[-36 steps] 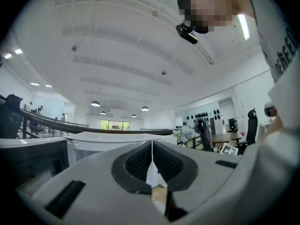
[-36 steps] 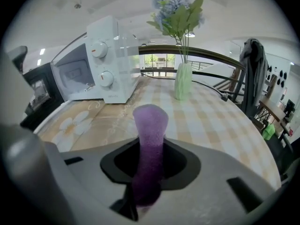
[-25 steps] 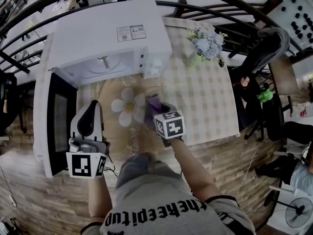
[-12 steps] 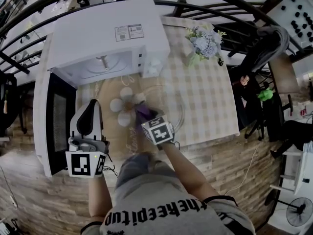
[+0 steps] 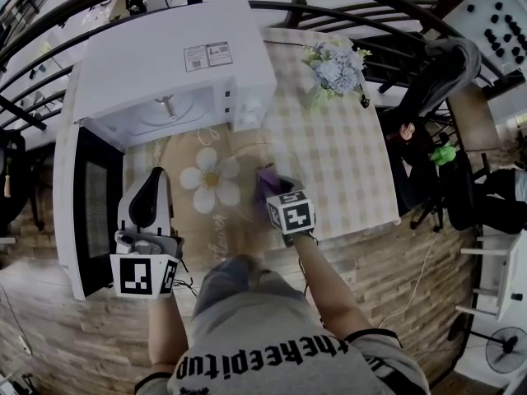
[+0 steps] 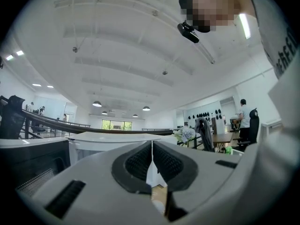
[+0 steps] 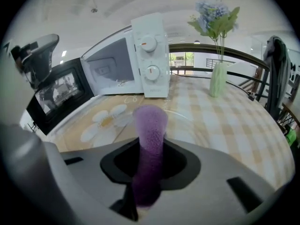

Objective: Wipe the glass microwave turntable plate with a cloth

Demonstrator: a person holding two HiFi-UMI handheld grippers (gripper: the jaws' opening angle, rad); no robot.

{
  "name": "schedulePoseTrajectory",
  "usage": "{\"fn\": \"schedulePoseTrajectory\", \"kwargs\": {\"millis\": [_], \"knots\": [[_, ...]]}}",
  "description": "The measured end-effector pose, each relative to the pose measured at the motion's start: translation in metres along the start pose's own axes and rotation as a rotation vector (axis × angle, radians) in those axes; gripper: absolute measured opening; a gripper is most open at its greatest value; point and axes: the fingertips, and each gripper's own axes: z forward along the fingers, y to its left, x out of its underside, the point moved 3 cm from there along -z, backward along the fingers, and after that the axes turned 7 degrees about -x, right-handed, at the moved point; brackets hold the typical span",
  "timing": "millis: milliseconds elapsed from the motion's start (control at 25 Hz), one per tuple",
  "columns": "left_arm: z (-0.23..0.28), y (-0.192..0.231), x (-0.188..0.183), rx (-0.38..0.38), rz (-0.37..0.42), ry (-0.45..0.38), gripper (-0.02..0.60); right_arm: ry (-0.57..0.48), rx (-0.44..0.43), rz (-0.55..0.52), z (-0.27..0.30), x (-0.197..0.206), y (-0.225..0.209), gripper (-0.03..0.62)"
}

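Right gripper (image 5: 272, 192): clenched on a purple cloth (image 5: 265, 178), with its marker cube facing the head camera; it was held low over the counter (image 5: 350, 167), in front of the person.

Purple cloth: rolled into a thick wad and pinched between the right gripper's jaws. In the right gripper view its free end stuck straight out past the jaw tips.

Glass plate (image 7: 183, 119): clear and hard to make out, it lay flat on the counter in front of the microwave (image 5: 169, 68), partly over the daisy mat (image 5: 211, 179) and partly over the checked cover.

Cloth relative to plate: the cloth's free end pointed down at the plate's near part, just ahead of the right gripper. Whether it pressed on the glass could not be told.

Left gripper (image 5: 153, 178): closed, its two ribbed pads meeting along a thin line with nothing between them. It was held up off the counter at the person's left, beside the open door (image 5: 92, 208), well apart from the plate.

Microwave: white, standing at the far left of the counter, with its door swung wide open and its chamber in view.

Vase of flowers (image 5: 332, 66): upright on the checked cover, to the right of the microwave and well apart from both grippers.
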Motion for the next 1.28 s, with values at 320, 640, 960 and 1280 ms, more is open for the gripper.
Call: {"fn": "schedulePoseTrajectory", "kwargs": {"millis": [320,640,960,1280], "knots": [[0.002,-0.004,-0.002,0.009,0.006,-0.002,0.011,-0.008,0.104,0.048,-0.019,0.009,-0.046,0.109],[-0.001,-0.005,-0.003,0.011,0.007,-0.003,0.011,0.001,0.209,0.063,-0.043,0.022,-0.084,0.109],[-0.008,-0.005,-0.003,0.004,0.006,-0.004,0.011,0.011,0.212,0.064,-0.047,0.018,-0.074,0.109],[-0.016,-0.003,-0.002,-0.019,0.005,0.0,0.011,-0.048,-0.142,0.083,-0.02,0.003,0.049,0.109]]}}
